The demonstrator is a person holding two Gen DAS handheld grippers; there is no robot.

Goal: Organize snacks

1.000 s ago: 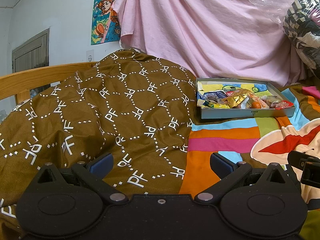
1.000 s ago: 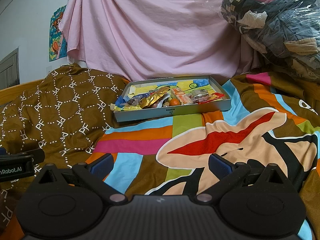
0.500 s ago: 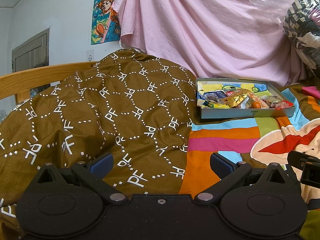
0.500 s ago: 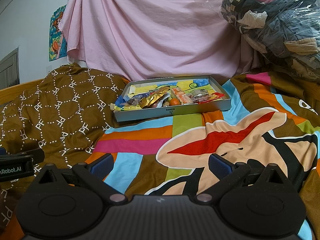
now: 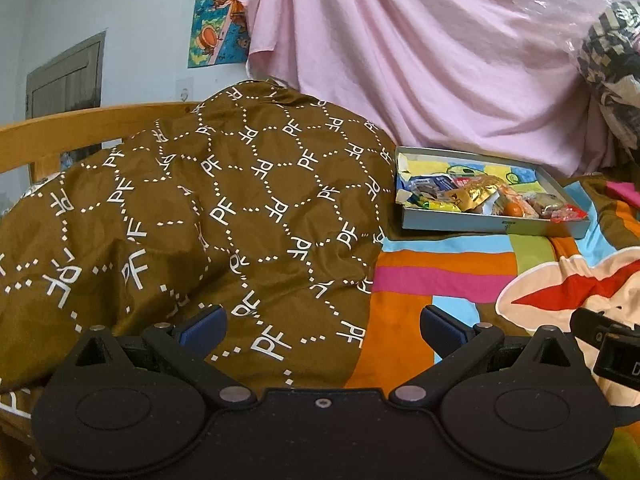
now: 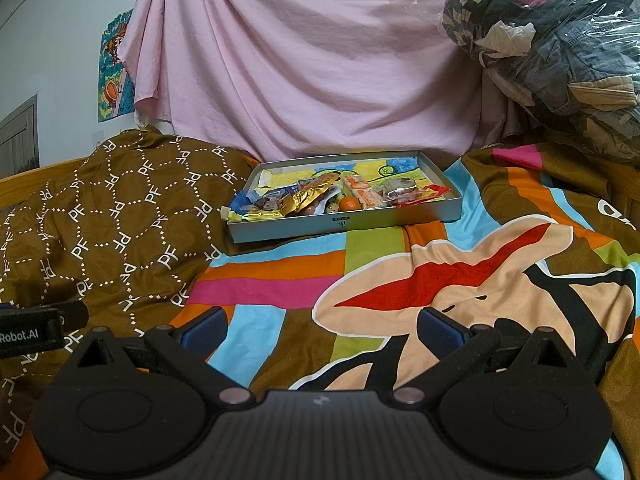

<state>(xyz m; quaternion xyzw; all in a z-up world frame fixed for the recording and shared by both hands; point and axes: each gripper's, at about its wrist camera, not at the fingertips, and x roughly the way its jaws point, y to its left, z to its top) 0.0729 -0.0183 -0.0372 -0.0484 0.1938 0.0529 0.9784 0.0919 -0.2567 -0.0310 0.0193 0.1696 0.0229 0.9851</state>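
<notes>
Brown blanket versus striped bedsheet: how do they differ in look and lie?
The brown blanket carries a repeated white dotted hexagon and letter print; the striped bedsheet has bold multicolour bands and a large cartoon shape. The brown blanket is heaped into a rumpled mound, while the striped bedsheet lies spread fairly flat. The snack tray rests mostly on the striped bedsheet, its left end against the brown blanket. Both are cloth covering the same bed.

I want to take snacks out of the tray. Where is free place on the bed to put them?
The striped bedsheet between the tray's front wall and the right gripper lies bare. The tray's front is crowded with snacks; left, the brown blanket bulges.
</notes>
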